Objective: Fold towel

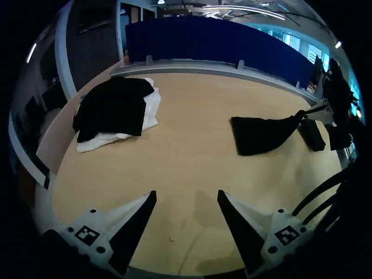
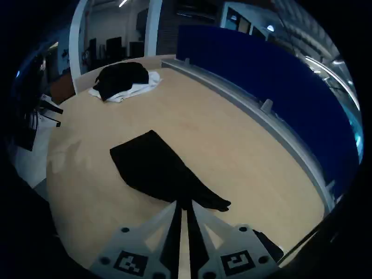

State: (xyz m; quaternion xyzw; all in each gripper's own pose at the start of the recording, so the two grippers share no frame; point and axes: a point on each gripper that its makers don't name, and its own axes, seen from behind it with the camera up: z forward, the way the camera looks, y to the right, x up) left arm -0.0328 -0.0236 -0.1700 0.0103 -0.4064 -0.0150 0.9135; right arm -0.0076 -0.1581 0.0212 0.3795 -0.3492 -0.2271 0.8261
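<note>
Landmark: the heap of black and white cloth (image 1: 114, 111) at the far end of the table (image 1: 186, 158); everything below is placed from it.
Towel: the black towel (image 2: 153, 172) lies well apart from the heap, on bare wood nearer the grippers. Most of it is flat, and one end narrows to a gathered point.
Right gripper: the right gripper (image 2: 184, 203) is on the side of the towel away from the heap. Its fingers are nearly together, pinching that gathered end. In the left gripper view the cloth rises off the wood toward it, so the grip looks real.
Left gripper: the left gripper (image 1: 186, 191) hovers over bare table, well short of the heap and off to one side of the towel. Its jaws are spread wide with nothing between them.
Step in hand: I'd call this the very start. One corner is taken, and the towel is not yet spread or doubled.
Next move calls for: the idle left gripper should cross to the towel and take a second corner on the same edge. Then both can pull the cloth square before carrying that edge over.
Watch for: a one-corner lift leaves the cloth bunched, so a fold made now would probably come out crooked.
</note>
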